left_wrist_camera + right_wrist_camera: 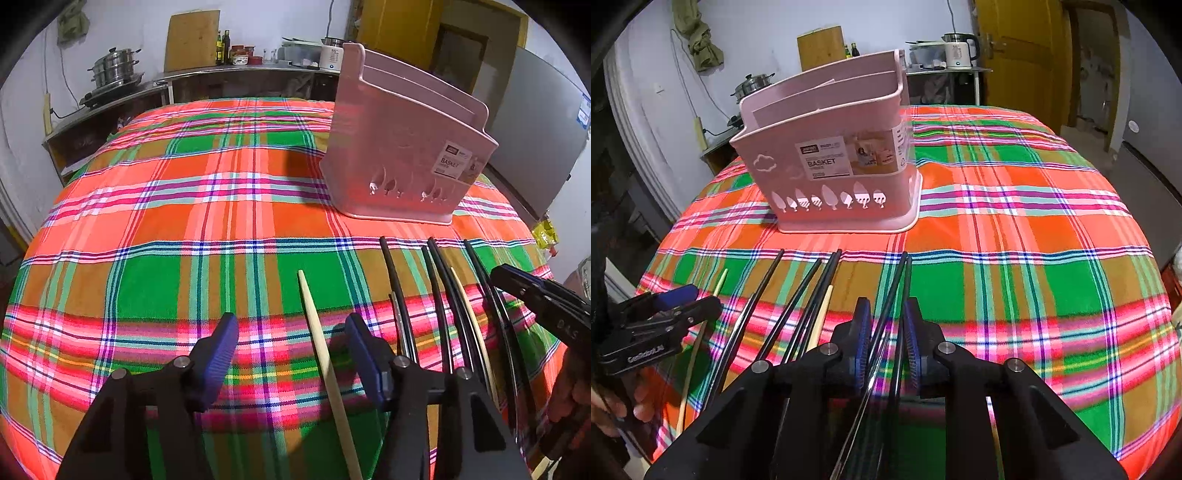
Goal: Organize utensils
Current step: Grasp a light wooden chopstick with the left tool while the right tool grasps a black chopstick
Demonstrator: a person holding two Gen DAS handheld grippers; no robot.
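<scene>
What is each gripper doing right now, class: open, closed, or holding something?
Left gripper: open, one pale chopstick between its fingers, not pinched.
Right gripper: nearly closed around two black chopsticks; a firm pinch cannot be told.

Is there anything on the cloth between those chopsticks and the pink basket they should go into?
Nothing visible: only bare plaid cloth lies between the black chopsticks and the pink basket, whose open top shows nothing covering it.
</scene>
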